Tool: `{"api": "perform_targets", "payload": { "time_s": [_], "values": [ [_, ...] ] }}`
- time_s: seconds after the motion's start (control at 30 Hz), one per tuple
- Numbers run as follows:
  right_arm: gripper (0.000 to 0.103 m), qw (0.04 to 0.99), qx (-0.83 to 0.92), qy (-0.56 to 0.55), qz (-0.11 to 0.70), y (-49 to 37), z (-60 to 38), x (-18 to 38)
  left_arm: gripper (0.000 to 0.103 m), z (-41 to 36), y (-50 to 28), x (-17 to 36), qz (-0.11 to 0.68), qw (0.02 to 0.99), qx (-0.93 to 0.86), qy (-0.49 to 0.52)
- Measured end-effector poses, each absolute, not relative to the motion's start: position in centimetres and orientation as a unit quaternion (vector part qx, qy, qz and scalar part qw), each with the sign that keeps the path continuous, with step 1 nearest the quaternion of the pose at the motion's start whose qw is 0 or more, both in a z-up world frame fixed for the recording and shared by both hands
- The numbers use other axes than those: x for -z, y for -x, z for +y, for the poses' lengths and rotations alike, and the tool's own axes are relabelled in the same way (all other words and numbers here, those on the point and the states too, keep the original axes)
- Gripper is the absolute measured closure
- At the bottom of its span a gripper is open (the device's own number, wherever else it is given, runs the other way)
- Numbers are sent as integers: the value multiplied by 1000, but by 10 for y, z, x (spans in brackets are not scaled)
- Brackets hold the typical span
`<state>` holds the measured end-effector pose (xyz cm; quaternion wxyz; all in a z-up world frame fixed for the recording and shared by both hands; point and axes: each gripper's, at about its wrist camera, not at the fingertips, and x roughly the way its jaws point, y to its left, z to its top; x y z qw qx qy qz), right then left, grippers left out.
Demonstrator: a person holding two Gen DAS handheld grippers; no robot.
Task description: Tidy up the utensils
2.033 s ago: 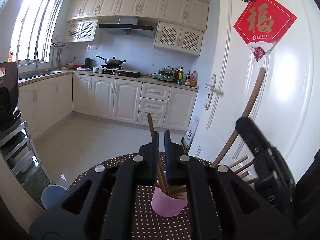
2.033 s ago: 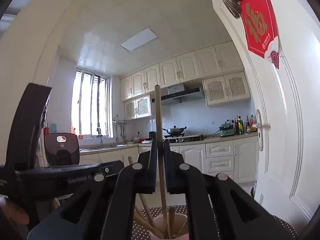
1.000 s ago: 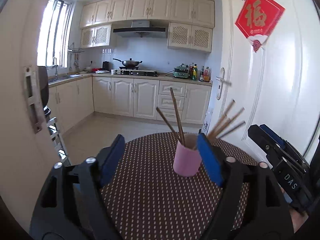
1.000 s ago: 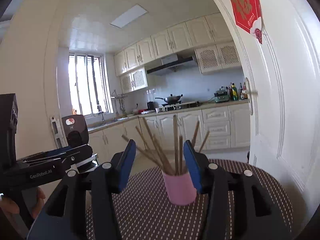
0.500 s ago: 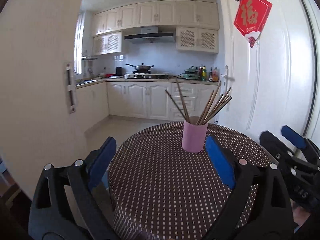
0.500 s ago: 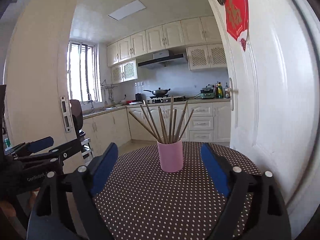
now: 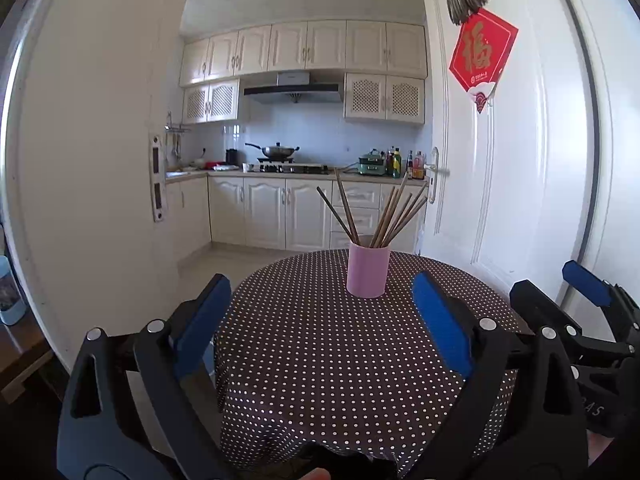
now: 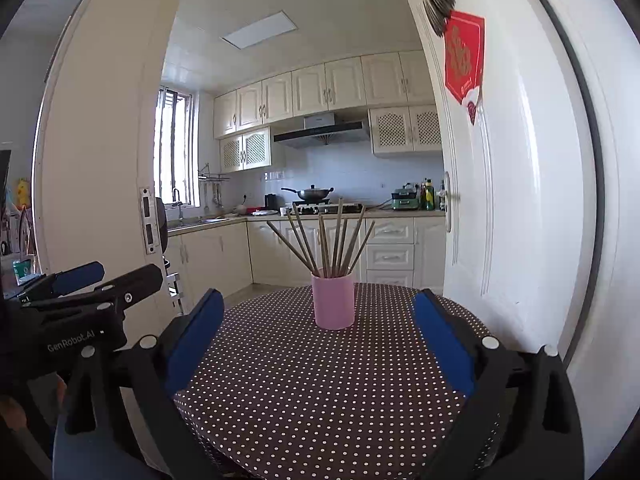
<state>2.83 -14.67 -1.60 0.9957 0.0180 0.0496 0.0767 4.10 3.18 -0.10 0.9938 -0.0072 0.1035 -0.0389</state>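
The pink cup (image 7: 368, 270) stands upright on the far half of the round counter (image 7: 320, 360), which wears a dark brown cloth with white dots. It sits well ahead of the left hand-held gripper (image 7: 320, 320), a little right of the line between that gripper's blue pads (image 7: 440, 324), and apart from them. From the right wrist view the same cup (image 8: 333, 300) stands almost dead ahead of the right hand-held gripper (image 8: 316, 336), again well beyond its blue pads (image 8: 442, 344) and touching neither.

Both hand-held grippers have their jaws spread wide, with nothing between them but open counter; the right one's jaws have just been opening further. The right hand-held gripper also shows at the right edge of the left wrist view, and the left one at the left edge of the right wrist view, so the two stand side by side, both short of the cup.

The cup is a plain, straight-walled cylinder in pale pink. A bundle of wooden chopsticks (image 8: 332, 240) stands in it, tips down, their upper ends fanning out above the rim: two lean off to the left, the others rise upright or tilt right. Behind the counter a white door (image 7: 500, 160) stands open onto a kitchen
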Motion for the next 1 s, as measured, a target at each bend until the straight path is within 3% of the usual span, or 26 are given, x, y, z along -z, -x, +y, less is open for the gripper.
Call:
{"api": "perform_targets", "payload": {
  "time_s": [1.0],
  "values": [
    [8,999,-35,11,-34,12,-138,12,8,28,5,-3,-4,1000,13,-18]
  ]
}}
